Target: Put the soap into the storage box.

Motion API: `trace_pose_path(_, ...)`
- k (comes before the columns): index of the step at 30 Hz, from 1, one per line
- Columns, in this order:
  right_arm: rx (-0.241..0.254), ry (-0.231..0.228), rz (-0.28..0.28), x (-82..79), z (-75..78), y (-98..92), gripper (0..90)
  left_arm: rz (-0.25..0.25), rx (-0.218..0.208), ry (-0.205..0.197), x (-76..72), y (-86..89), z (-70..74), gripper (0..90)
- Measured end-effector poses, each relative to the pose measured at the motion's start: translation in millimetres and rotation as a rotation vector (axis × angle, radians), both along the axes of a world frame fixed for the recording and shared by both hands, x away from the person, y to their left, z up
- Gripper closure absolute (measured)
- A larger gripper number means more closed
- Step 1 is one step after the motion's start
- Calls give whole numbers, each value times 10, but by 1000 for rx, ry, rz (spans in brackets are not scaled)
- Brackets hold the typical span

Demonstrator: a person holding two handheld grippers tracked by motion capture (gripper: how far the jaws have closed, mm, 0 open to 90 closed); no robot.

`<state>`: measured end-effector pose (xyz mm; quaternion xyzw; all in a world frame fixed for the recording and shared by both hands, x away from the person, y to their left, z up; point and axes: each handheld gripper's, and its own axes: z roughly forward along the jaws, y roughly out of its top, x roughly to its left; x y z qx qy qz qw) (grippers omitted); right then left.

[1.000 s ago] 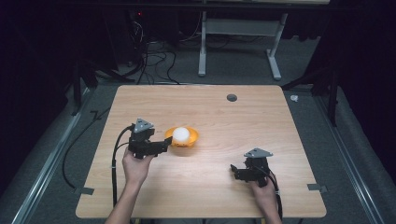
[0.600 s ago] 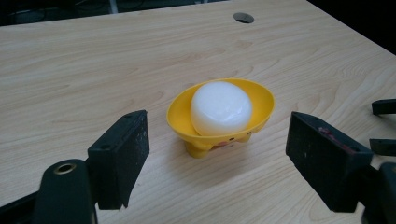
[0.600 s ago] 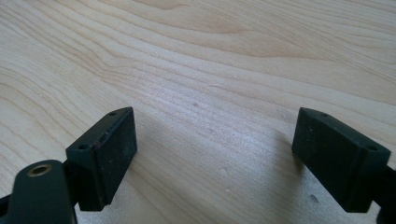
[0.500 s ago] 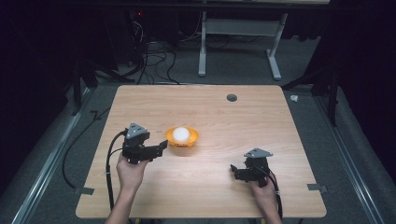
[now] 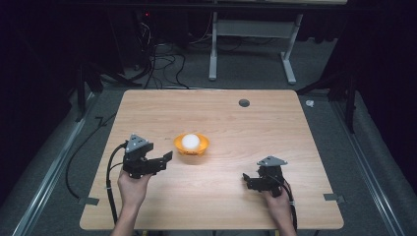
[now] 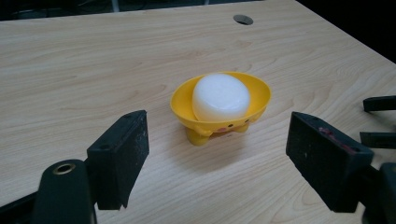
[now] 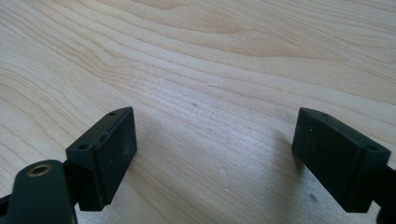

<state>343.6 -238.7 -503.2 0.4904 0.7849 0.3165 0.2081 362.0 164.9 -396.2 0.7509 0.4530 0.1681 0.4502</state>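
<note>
Left claw (image 5: 166, 158) stands with jaws spread wide and nothing between them. In the high view it sits near the left edge of the table (image 5: 147, 113), just beside the bowl (image 5: 191, 147) but apart from it. One second ago this claw was closer in, with its jaw tips at the bowl's left side; half a second ago it had drawn off toward the left edge; now it is lower and farther toward the near edge, angled so its jaws point at the bowl. The bowl and the white ball (image 5: 191, 141) in it have not shifted across the three moments.

Judgement: the retreat with jaws apart reads as a completed release or a re-approach. The ball already rests in the bowl, so the placing step appears done. In the left gripper view the bowl (image 6: 252, 93) stands upright on small feet between the two jaw lines, farther out, with the ball (image 6: 220, 96) seated inside and rising above the rim.

Right claw (image 5: 246, 179) is also spread and empty. It rests near the near right corner, well apart from the bowl, and has held the same position throughout. Its own view shows bare wood (image 7: 196, 70) between the jaws.

Writing and labels: none legible. The bowl's outer wall carries small pink marks near the feet, too small to read as a brand. A round cable hole (image 5: 244, 103) lies near the far edge.
</note>
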Motion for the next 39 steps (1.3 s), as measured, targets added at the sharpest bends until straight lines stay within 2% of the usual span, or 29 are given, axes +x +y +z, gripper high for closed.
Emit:
trace_pose_path(9, 0, 0, -1, -1, 0, 0, 147, -15, -13, 5, -110, -12, -73, 216)
trace_pose_path(20, 0, -1, -6, 1, -1, -1, 147, 2, -29, 5, -223, 96, -134, 214)
trace_pose_path(29, 1, 0, -8, 2, -1, 0, 147, 16, -48, 31, -229, 138, -262, 212)
trace_pose_path(33, 0, 0, -7, 2, -1, 0, 147, 19, -35, 37, -213, 132, -298, 212)
trace_pose_path(39, 0, 0, -8, 1, -1, 0, 147, 20, -49, 54, -199, 130, -374, 211)
